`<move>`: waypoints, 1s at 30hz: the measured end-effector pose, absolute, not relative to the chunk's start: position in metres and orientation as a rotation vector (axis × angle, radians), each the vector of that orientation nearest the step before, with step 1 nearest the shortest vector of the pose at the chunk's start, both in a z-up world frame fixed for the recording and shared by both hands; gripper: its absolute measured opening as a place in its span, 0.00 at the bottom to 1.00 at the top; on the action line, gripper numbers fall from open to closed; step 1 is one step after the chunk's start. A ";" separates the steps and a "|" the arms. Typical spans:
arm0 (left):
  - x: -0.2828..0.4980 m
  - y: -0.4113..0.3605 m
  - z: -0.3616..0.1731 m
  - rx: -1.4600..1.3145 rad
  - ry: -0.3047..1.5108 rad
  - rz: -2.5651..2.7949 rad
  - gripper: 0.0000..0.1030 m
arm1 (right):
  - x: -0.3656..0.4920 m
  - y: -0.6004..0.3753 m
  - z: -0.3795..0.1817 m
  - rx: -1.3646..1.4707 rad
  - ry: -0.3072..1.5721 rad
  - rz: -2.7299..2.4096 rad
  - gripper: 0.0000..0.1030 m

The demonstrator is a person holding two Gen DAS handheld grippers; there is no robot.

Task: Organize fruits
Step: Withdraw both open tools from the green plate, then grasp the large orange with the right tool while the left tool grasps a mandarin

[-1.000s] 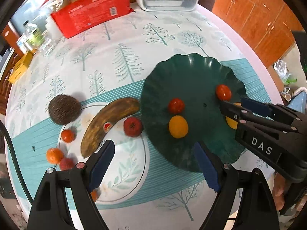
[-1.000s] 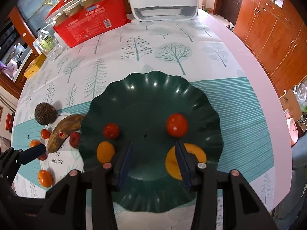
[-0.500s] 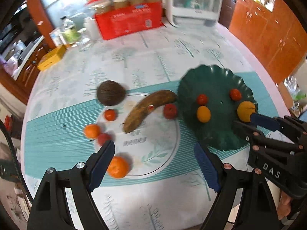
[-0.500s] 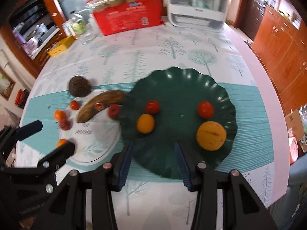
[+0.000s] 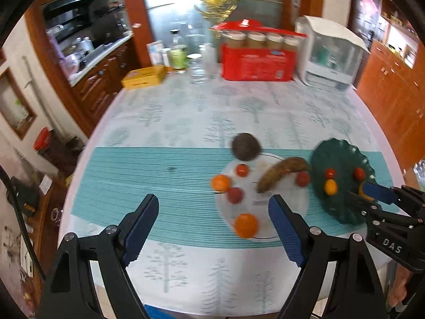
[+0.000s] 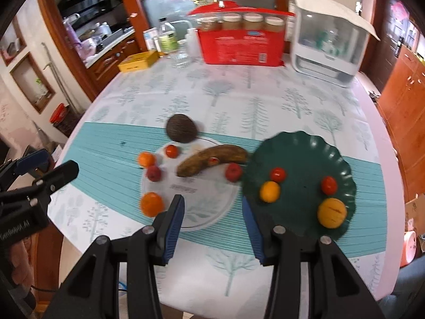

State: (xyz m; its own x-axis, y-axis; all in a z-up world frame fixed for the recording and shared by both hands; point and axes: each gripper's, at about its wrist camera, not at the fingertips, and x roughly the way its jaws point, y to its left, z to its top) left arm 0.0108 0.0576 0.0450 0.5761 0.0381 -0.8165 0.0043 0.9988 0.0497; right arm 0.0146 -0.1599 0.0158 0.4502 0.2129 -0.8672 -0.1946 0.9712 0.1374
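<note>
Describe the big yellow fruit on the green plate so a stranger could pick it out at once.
Start at the dark green scalloped plate on the right of the tree-print tablecloth, beside the white plate. Four fruits lie on it; the yellow fruit sits nearest the plate's front right rim. It is the largest there, pale yellow with faint dark streaks, unlike the two small red tomatoes and the smaller orange one.

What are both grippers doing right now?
Left gripper: open, holding nothing, above the table.
Right gripper: open, holding nothing, above the table.
</note>
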 end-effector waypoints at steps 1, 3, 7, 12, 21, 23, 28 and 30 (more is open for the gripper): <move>0.010 0.065 0.046 0.047 0.953 0.033 0.81 | 0.015 -0.154 0.017 0.018 1.075 0.259 0.44; 0.011 0.084 0.046 0.044 0.949 0.053 0.81 | 0.016 -0.143 0.017 0.016 1.077 0.268 0.44; 0.017 0.109 0.039 0.037 0.970 0.043 0.81 | 0.021 -0.119 0.012 0.007 1.096 0.270 0.44; 0.035 0.121 0.023 0.081 1.002 -0.015 0.81 | 0.028 -0.090 -0.009 0.006 1.162 0.261 0.44; 0.071 0.123 -0.002 0.185 1.032 -0.169 0.81 | 0.037 -0.061 -0.066 0.071 1.307 0.240 0.44; 0.079 0.125 -0.009 0.195 1.043 -0.197 0.81 | 0.040 -0.057 -0.077 0.097 1.333 0.238 0.44; 0.099 0.131 -0.029 0.210 1.081 -0.266 0.81 | 0.052 -0.045 -0.100 0.133 1.377 0.218 0.44; 0.105 0.132 -0.037 0.215 1.094 -0.283 0.81 | 0.057 -0.039 -0.109 0.138 1.393 0.203 0.44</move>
